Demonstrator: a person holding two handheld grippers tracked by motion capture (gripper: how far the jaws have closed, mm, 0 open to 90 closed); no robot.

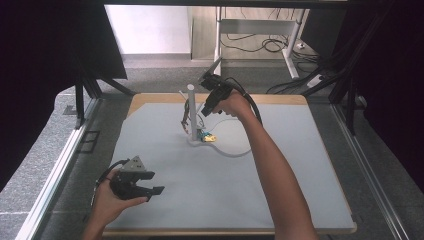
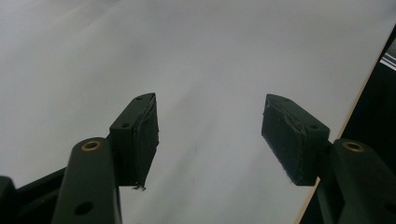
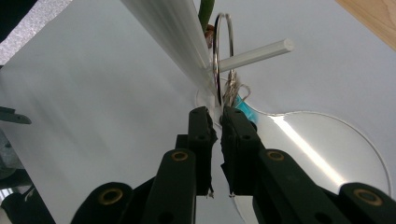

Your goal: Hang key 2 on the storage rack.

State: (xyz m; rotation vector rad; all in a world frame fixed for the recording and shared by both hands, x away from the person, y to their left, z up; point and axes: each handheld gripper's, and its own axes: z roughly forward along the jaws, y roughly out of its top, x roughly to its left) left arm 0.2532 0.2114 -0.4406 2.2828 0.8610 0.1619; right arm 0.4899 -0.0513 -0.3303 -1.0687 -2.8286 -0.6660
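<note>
L claw (image 2: 209, 135) spread over bare mat; R claw (image 3: 215, 122) nearly pressed together by key ring (image 3: 222, 56), no legible writing.

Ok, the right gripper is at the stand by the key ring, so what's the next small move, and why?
Probably draw the right gripper straight back from the stand. The key ring already hangs on the white peg, and the jaws stand a slit apart below it with nothing seen between them, so it looks let go.

a metal key ring (image 3: 222, 56) hangs on the white stand's peg (image 3: 257, 54), trinkets dangling below.
</note>
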